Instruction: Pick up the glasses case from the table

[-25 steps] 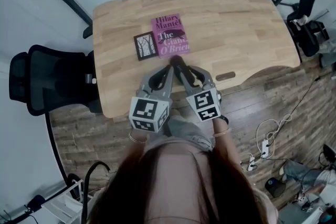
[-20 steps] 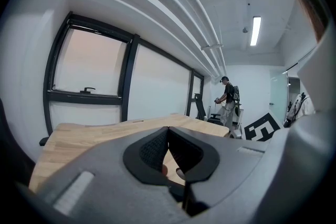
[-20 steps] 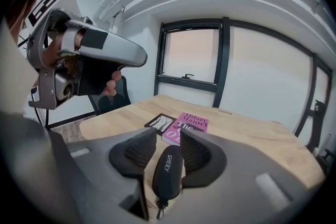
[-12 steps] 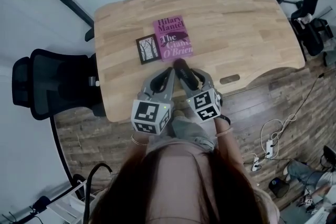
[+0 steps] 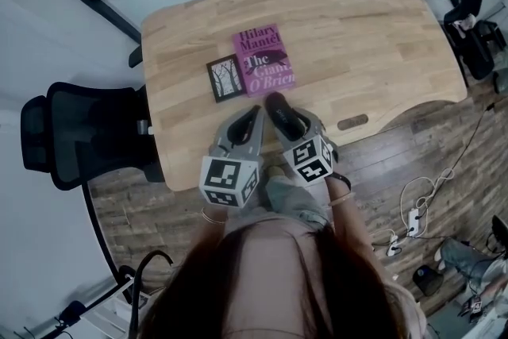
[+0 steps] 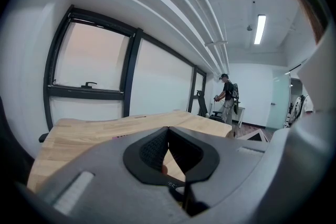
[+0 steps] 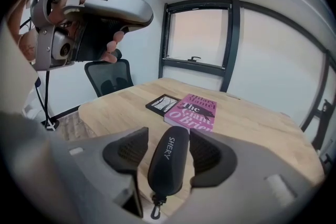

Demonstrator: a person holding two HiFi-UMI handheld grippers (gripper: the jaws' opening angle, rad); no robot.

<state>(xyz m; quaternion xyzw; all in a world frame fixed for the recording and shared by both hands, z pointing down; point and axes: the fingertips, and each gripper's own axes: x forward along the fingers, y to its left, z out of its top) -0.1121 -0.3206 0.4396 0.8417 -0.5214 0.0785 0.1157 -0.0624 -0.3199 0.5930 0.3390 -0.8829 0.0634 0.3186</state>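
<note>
A: Right gripper view, what shows?
B: My right tool (image 7: pixel 168 135) is opening its 2 jaws, with the black glasses case (image 7: pixel 168 161) lengthwise between them at the counter's (image 7: pixel 113 107) near edge, just before the pink book (image 7: pixel 195 112).
A: Left tool (image 6: pixel 168 130)?
B: Jaws together.

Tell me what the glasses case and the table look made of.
Glasses case: black, smooth and matte with a soft sheen, probably a moulded hard shell covered in fabric or faux leather. It has pale printed lettering and a small clip at its near end. Table: light wood with low gloss, likely sealed. Joined strips and grain show on its top.
</note>
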